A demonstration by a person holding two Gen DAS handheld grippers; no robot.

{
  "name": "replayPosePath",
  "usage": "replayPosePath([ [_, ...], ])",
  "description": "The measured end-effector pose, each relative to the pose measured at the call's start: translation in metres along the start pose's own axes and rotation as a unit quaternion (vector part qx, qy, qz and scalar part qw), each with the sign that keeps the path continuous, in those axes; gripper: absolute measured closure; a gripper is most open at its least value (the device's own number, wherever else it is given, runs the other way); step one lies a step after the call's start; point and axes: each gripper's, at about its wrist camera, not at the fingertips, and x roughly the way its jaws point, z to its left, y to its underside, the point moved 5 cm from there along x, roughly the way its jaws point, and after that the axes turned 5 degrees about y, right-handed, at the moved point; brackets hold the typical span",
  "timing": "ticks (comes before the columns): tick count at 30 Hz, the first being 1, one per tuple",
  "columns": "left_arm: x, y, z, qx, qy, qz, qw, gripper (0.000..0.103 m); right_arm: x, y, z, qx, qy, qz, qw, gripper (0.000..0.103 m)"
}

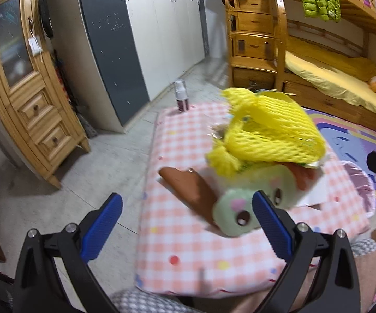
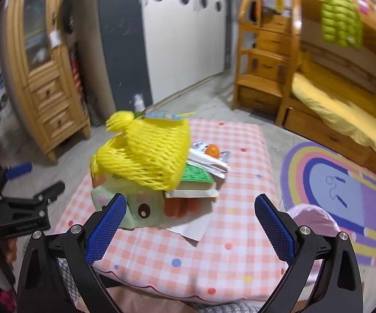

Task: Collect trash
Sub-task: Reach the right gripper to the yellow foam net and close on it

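A heap of trash lies on the pink checked tablecloth (image 1: 188,250). On top is a yellow foam net (image 1: 268,135) (image 2: 146,154). Under it sit a pale green pack with cartoon eyes (image 1: 240,208) (image 2: 135,206), a brown wrapper (image 1: 188,187), a green box (image 2: 195,180), foil wrappers with an orange bit (image 2: 211,150) and white paper (image 2: 188,230). My left gripper (image 1: 188,224) is open and holds nothing; its right pad is just in front of the green pack. My right gripper (image 2: 190,224) is open and holds nothing, short of the heap.
A small spray bottle (image 1: 181,96) stands at the table's far edge. A pink-lined bin (image 1: 360,182) (image 2: 310,219) sits right of the table. Around are a wooden cabinet (image 1: 26,99), a wardrobe (image 1: 161,39), a bunk bed (image 1: 331,78) and a rainbow rug (image 2: 344,190).
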Motion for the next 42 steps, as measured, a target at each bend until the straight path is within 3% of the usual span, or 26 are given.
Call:
replayPosePath([
  [6, 0.017, -0.005, 0.008, -0.014, 0.022, 0.021, 0.9994, 0.006, 0.022, -0.013, 0.007, -0.006, -0.001, 0.010, 1.000, 0.011],
  [7, 0.019, -0.006, 0.008, -0.015, 0.023, 0.020, 0.9994, 0.006, 0.024, -0.015, 0.009, -0.008, -0.006, 0.011, 1.000, 0.016],
  [8, 0.021, -0.008, 0.009, -0.014, 0.022, 0.020, 0.9994, 0.006, 0.027, -0.018, 0.010, -0.012, -0.009, 0.012, 1.000, 0.033],
  [10, 0.025, -0.010, 0.011, -0.014, 0.021, 0.021, 0.9995, 0.006, 0.035, -0.023, 0.013, -0.020, -0.008, 0.017, 1.000, 0.041],
  [16, 0.033, -0.021, 0.018, -0.003, 0.005, 0.014, 0.9999, 0.006, 0.060, -0.032, 0.015, -0.012, -0.041, 0.035, 0.998, 0.036],
  [21, 0.039, -0.018, 0.024, -0.021, 0.036, 0.015, 0.9990, 0.006, 0.075, -0.035, 0.006, 0.042, -0.077, 0.047, 0.995, 0.036],
  [27, 0.045, -0.012, 0.031, -0.040, 0.048, 0.021, 0.9978, 0.006, 0.094, -0.032, 0.023, 0.024, -0.096, 0.078, 0.992, 0.036],
  [30, 0.043, -0.007, 0.032, -0.039, 0.049, 0.024, 0.9977, 0.006, 0.094, -0.029, 0.029, 0.013, -0.099, 0.082, 0.992, 0.052],
  [35, 0.037, 0.000, 0.035, -0.031, 0.038, 0.025, 0.9985, 0.006, 0.076, -0.035, 0.029, 0.007, -0.096, 0.058, 0.994, 0.090],
  [42, 0.025, 0.004, 0.037, -0.036, 0.030, 0.022, 0.9987, 0.006, 0.033, -0.059, 0.028, 0.015, -0.103, -0.016, 0.994, 0.094],
])
